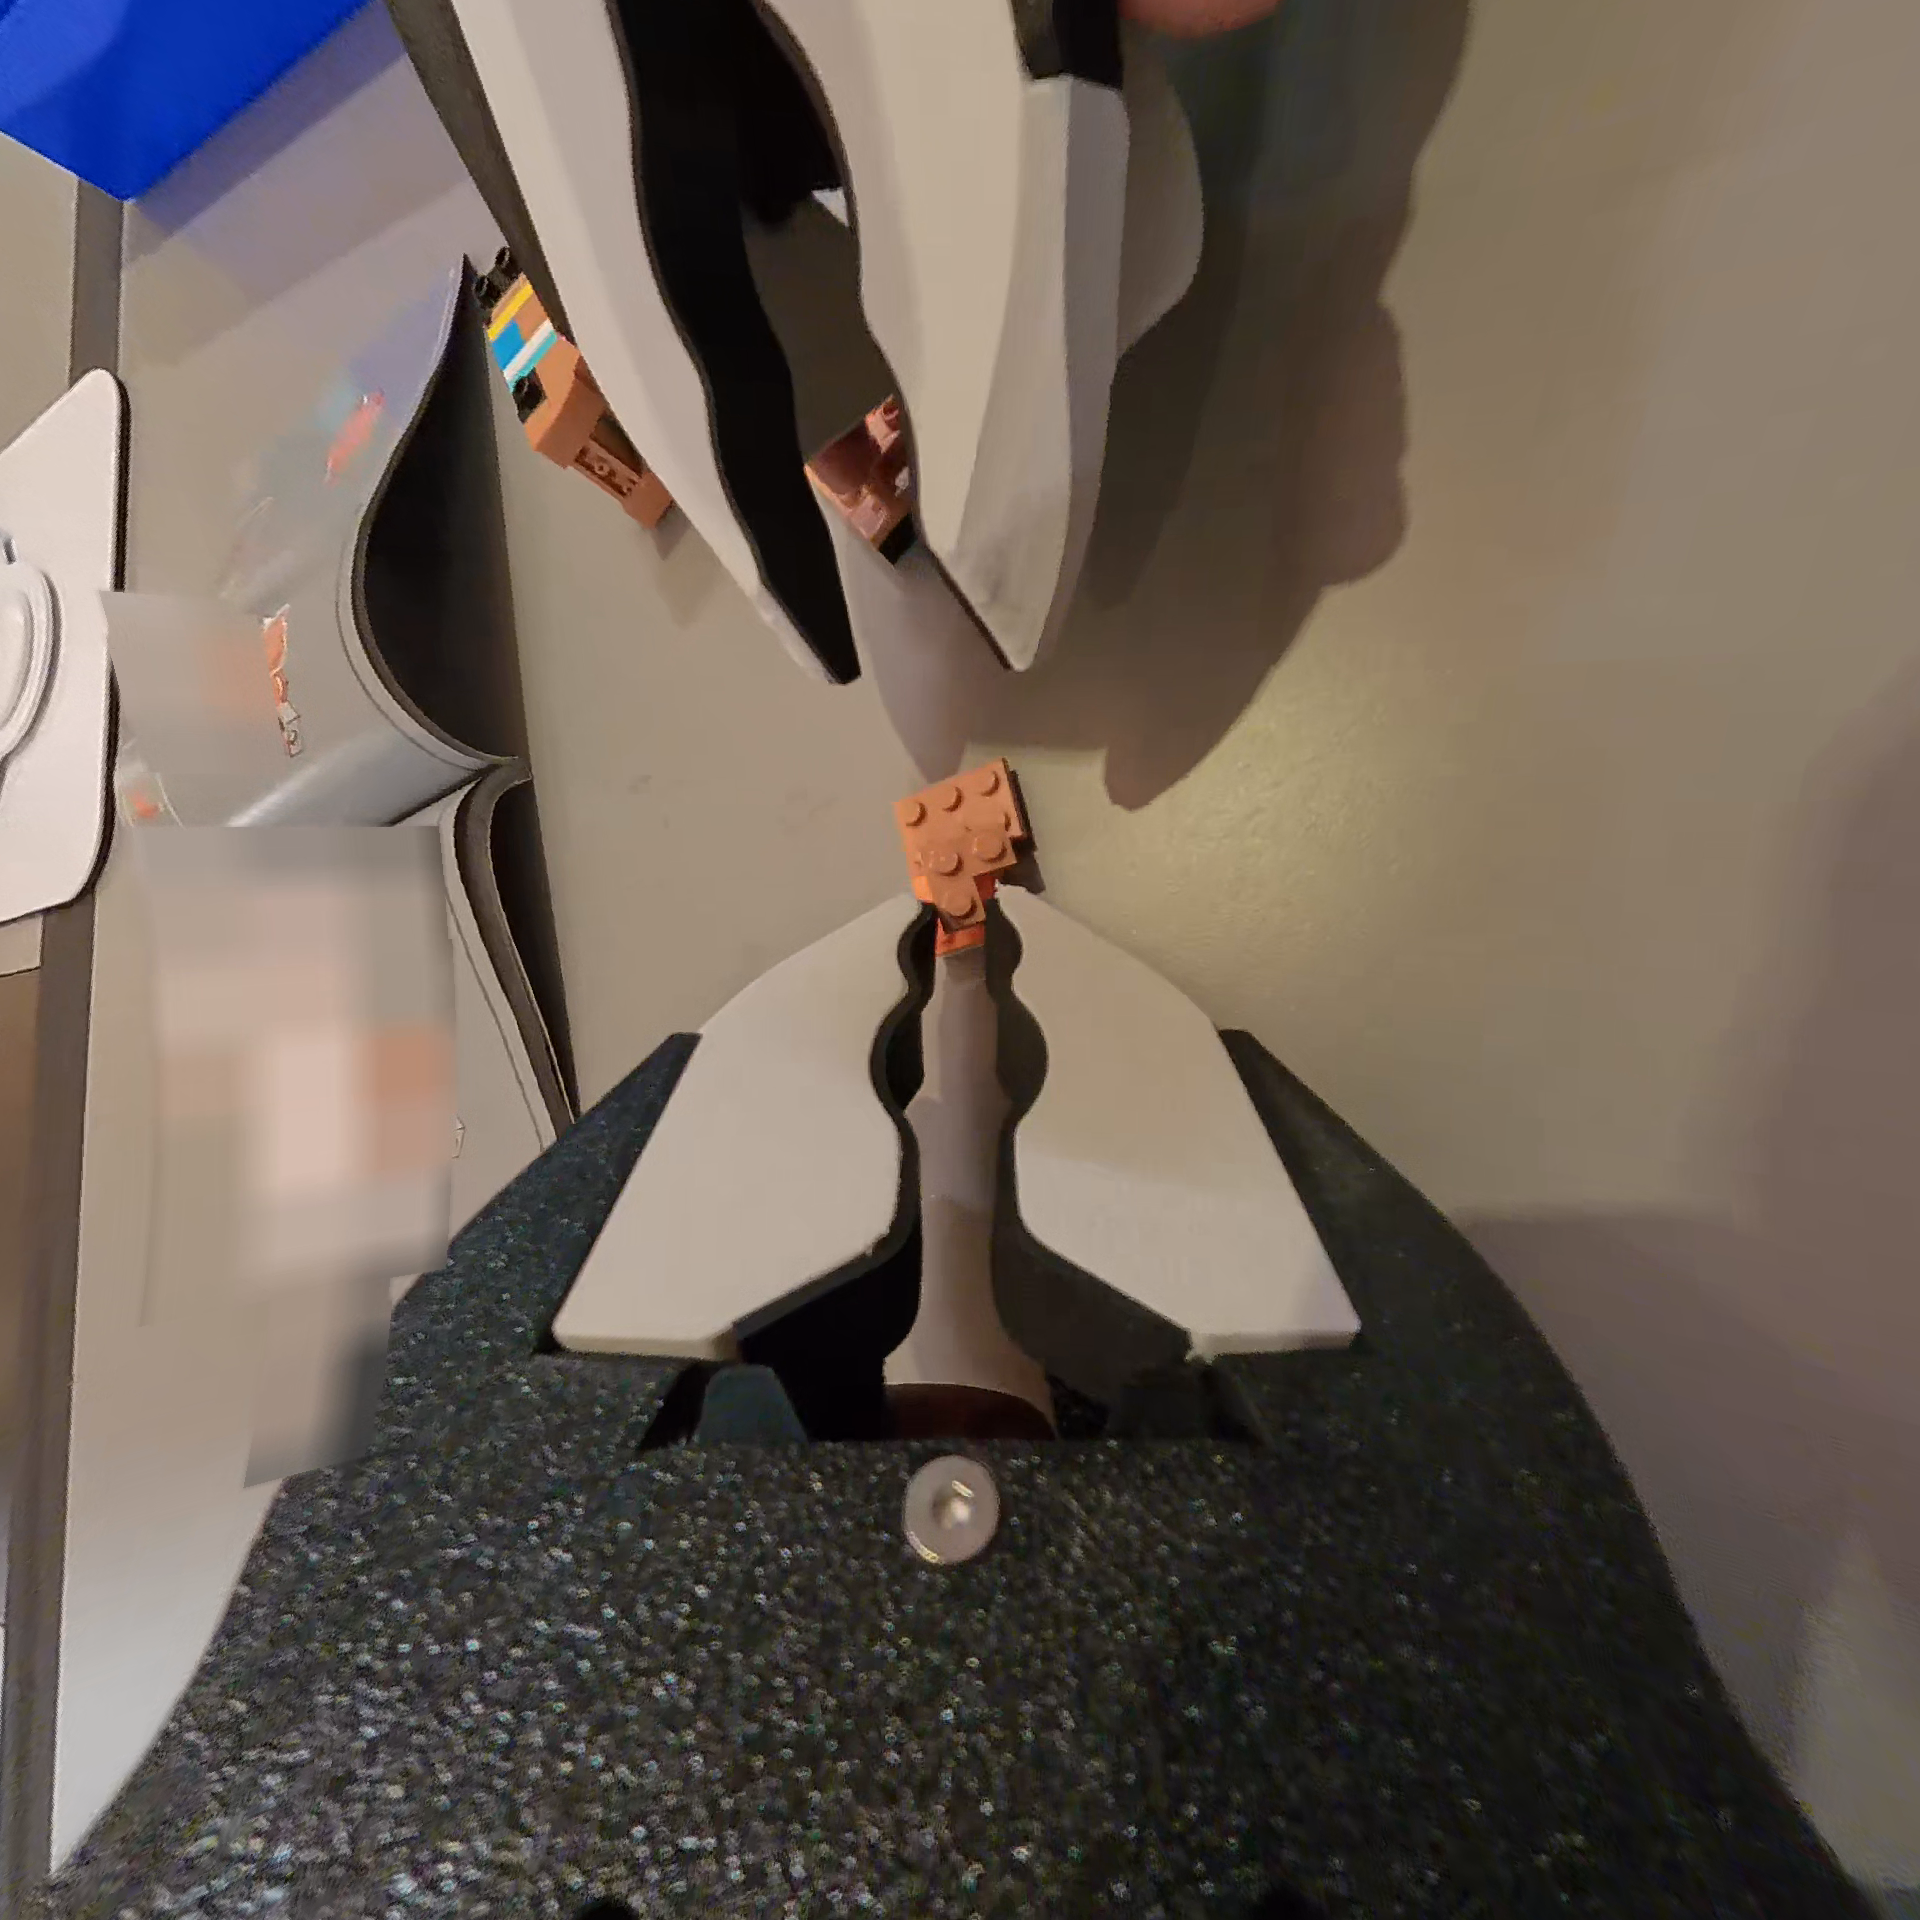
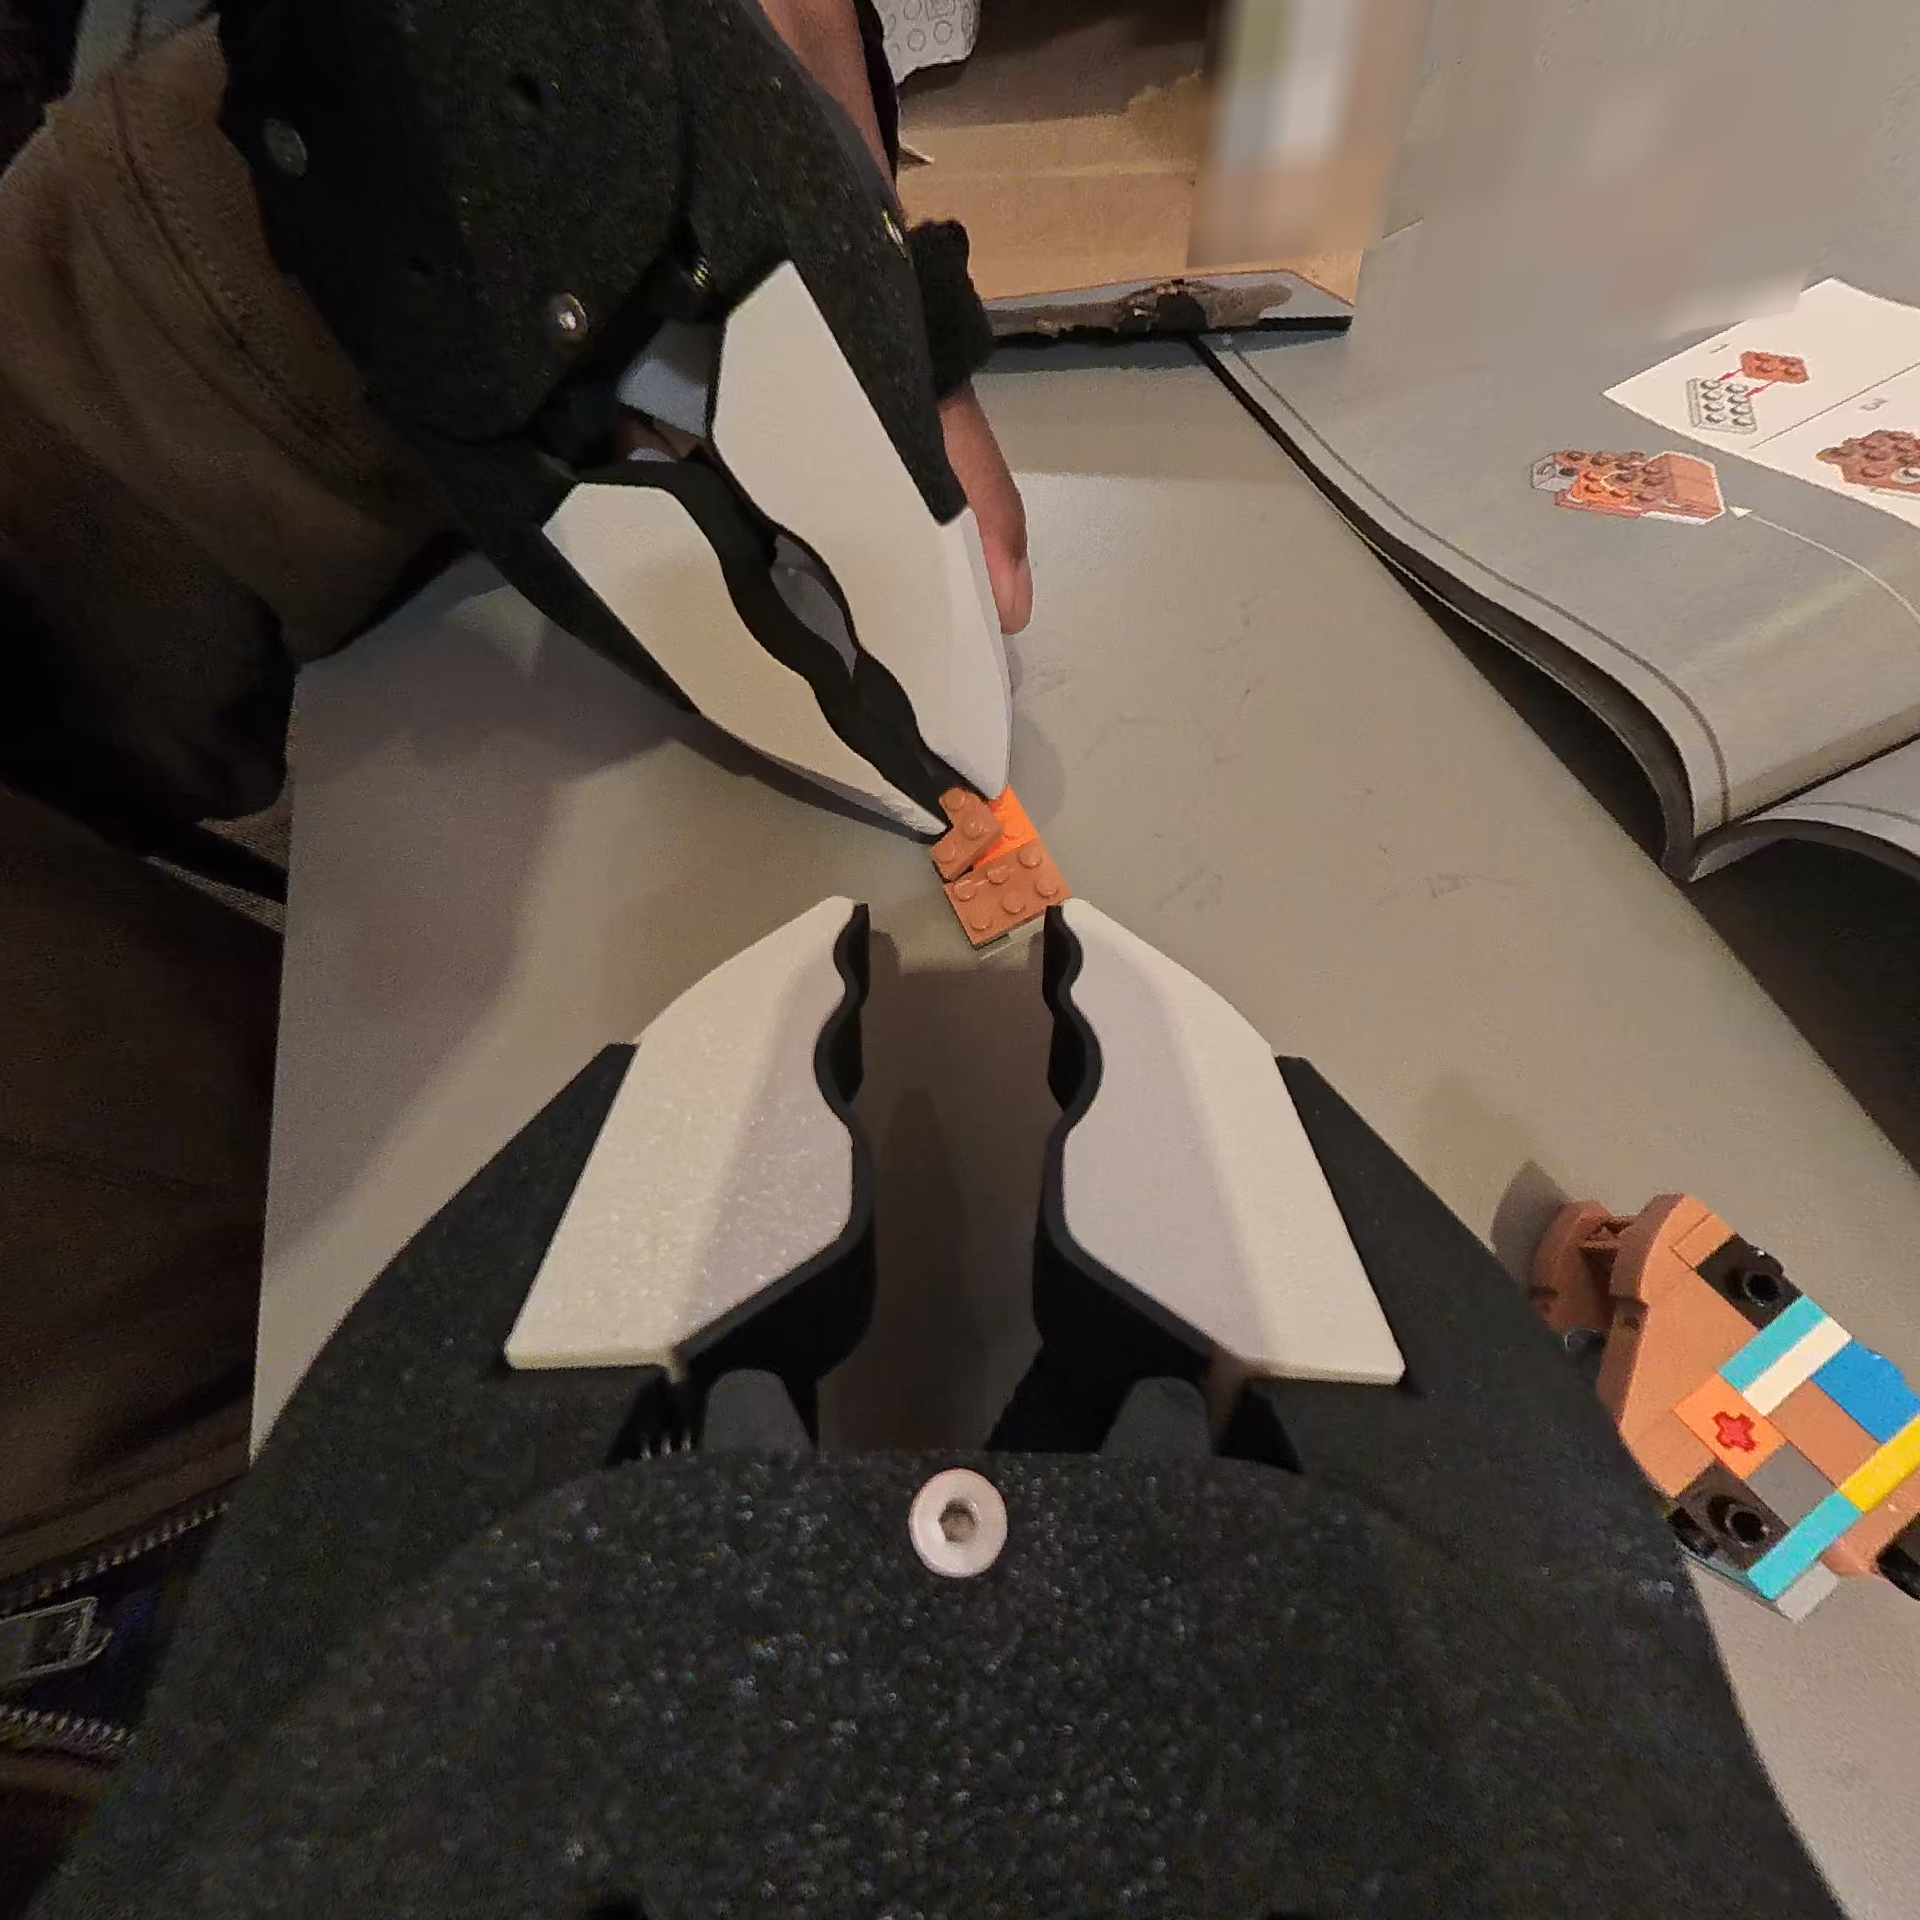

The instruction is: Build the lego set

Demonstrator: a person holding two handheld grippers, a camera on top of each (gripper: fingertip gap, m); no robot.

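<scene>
1. The small brown plate assembly [image 1: 961,847] lies studs-up on the grey worktop [image 2: 1299,748], with an orange piece under its near end in the left wrist view.
2. In the left wrist view its long axis runs straight away from the camera, along the line of the fingers; in the right wrist view it runs on a slant, from the upper left down to the lower right.
3. The left tongs [image 1: 961,920] are drawn narrow and pinch the near end of the assembly between their tips, so the rest of it sticks out beyond them.
4. The right tongs [image 2: 956,914] stand apart with a clear gap and grip nothing; the assembly's far end lies just ahead of their tips, close to the right-hand tip.
5. The two tongs face each other across the assembly.
6. A partly built brown model [image 2: 1756,1423] with blue, white and yellow stripes lies on the worktop, well off to the right of the right tongs.
7. An open instruction booklet [image 2: 1621,582] lies beyond it.
</scene>
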